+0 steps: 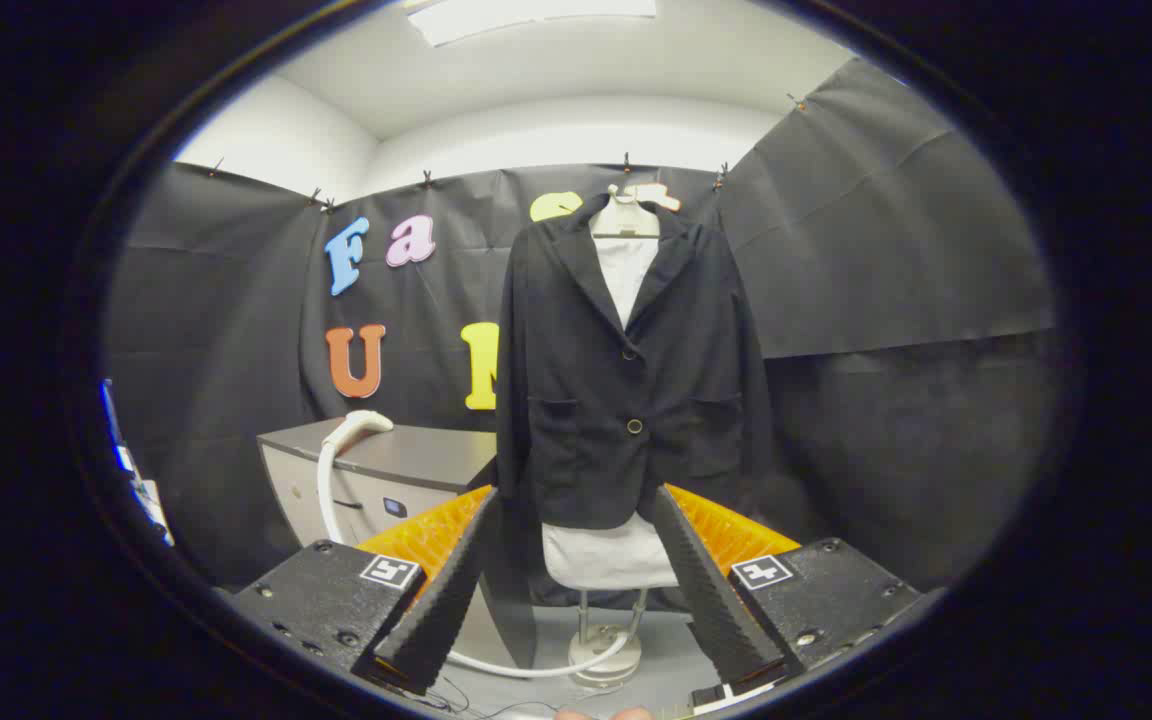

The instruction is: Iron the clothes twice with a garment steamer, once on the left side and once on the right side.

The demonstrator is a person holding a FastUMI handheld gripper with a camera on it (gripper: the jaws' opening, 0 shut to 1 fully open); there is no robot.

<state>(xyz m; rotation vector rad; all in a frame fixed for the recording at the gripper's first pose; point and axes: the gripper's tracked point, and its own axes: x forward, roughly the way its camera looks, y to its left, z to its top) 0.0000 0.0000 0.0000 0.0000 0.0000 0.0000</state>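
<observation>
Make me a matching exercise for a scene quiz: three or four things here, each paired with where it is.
1. jacket
2. steamer head
3. hose
4. tool

A. on the cabinet top
B. open, empty, facing the jacket
C. hanging on a stand, buttoned
D. curving along the floor to the stand's base

Pairs: 1-C, 2-A, 3-D, 4-B

Black cloth walls (886, 250) (clipped along top), white ceiling with light panel (536, 15), grey cabinet (386, 480).

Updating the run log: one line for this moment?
claw: open, empty | steamer head: resting on cabinet, untouched | jacket: hanging beyond fingers | ironing: not started
</observation>
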